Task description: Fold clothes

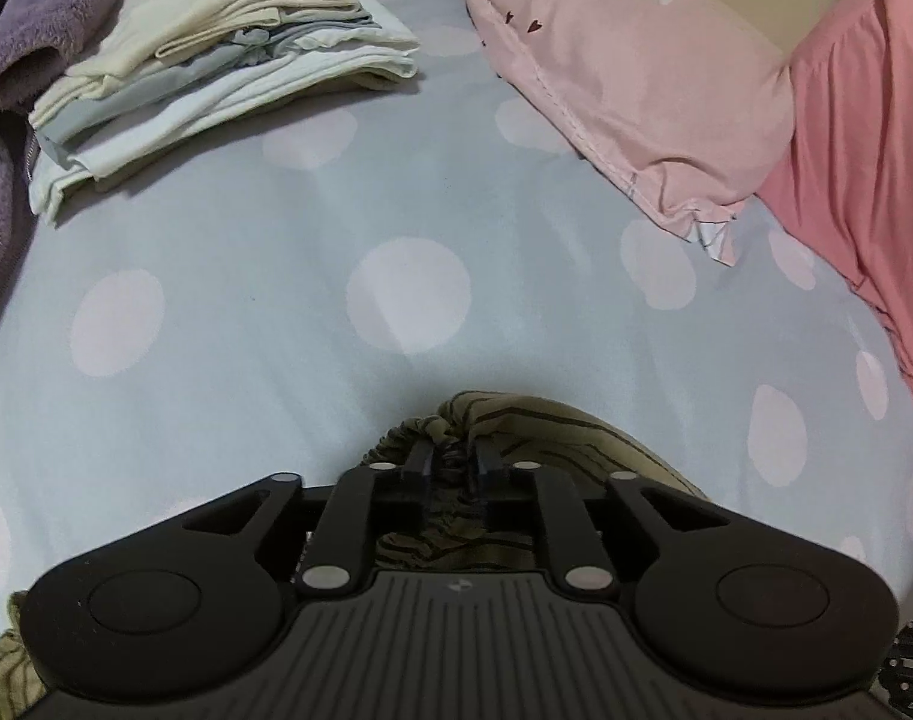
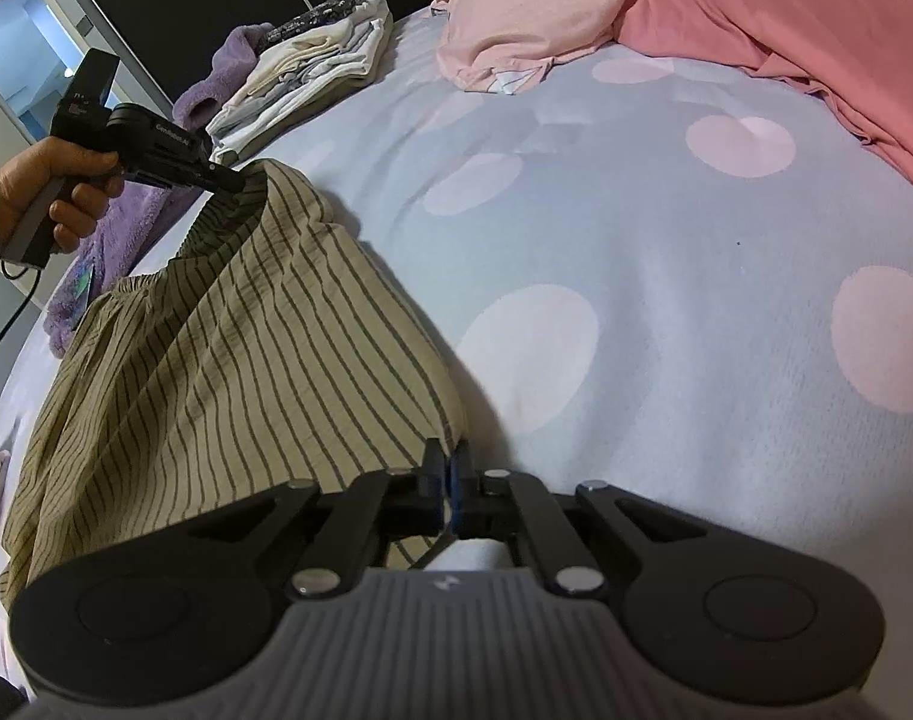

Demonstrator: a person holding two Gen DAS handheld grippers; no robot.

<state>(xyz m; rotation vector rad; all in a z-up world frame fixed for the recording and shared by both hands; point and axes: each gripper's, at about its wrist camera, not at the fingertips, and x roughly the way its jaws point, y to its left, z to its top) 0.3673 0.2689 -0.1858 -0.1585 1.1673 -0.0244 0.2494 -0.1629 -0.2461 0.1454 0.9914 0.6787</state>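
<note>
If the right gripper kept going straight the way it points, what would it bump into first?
Probably the dotted sheet. The right gripper is shut on the edge of the striped cloth and points down at the bed, with only bare sheet ahead.

From my left wrist camera, the gripper body hides most of the striped garment point(image 1: 540, 426). On the right view, the person's hand point(image 2: 42, 192) is cut off at the wrist by the frame edge, and the purple blanket point(image 2: 126, 222) lies partly behind the garment.
</note>
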